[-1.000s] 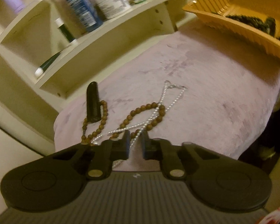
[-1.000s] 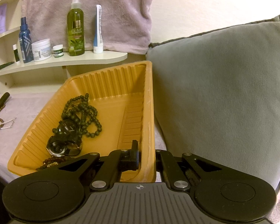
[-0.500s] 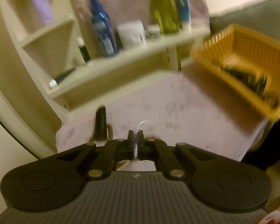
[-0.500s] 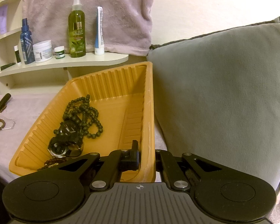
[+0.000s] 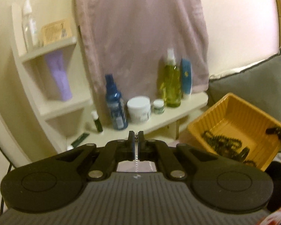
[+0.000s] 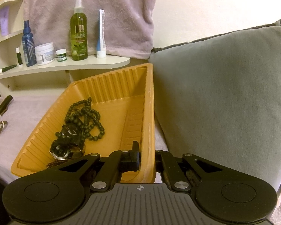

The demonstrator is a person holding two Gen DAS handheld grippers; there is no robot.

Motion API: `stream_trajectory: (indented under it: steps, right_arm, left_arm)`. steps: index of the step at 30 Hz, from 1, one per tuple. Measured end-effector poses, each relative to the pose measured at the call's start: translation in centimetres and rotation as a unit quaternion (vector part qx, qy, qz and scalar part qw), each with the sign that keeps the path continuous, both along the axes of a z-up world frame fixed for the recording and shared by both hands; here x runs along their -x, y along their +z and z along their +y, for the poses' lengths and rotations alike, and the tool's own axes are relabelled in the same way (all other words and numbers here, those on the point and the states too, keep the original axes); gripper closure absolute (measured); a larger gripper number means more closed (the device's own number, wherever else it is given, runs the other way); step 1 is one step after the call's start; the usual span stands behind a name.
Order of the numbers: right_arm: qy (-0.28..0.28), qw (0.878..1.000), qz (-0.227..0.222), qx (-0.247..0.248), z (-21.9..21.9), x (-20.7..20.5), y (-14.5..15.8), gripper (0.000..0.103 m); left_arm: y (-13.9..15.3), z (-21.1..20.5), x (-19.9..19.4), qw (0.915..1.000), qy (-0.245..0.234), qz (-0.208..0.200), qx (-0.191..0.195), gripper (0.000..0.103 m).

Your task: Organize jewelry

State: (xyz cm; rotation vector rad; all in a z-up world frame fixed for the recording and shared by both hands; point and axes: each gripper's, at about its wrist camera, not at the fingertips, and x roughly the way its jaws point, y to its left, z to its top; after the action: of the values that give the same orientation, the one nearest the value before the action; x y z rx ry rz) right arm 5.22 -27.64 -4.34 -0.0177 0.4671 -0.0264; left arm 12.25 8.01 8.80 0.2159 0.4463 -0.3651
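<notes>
left gripper (image 5: 136, 137): my jaws, open over the cloth a second ago, now pinch the silver chain (image 5: 136, 162) | chain: off the cloth, hanging beneath me | my view: lifted from the cloth up to the shelf (image 5: 159, 118) bottles

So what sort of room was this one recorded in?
Probably a bedroom or dressing corner at home: toiletries such as an olive spray bottle on a corner shelf, a grey cushion, and a yellow tray of jewelry on a soft cloth-covered surface.
</notes>
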Motion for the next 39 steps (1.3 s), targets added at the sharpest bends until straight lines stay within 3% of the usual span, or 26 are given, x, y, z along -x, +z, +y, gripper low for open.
stream_trajectory:
  steps: [14,29,33,39]
  right_arm:
    - [0.002,1.000,-0.001,0.000,0.0,0.1,0.2,0.099]
    - [0.002,1.000,-0.002,0.000,0.1,0.0,0.3,0.099]
    - [0.002,1.000,-0.002,-0.001,0.1,0.0,0.3,0.099]
    - [0.001,1.000,-0.001,-0.002,0.1,-0.1,0.4,0.099]
  left_arm:
    - [2.7,-2.1,-1.3,0.9992,-0.011,-0.025,0.030,0.101]
    - [5.6,-5.5,-3.1,0.9951,-0.053,-0.039,0.074,0.101]
    - [4.7,-5.6,-3.4,0.9967,-0.048,-0.032,0.057,0.101]
    - [-0.8,-5.8,-3.8,0.9969,-0.058,0.042,0.032,0.101]
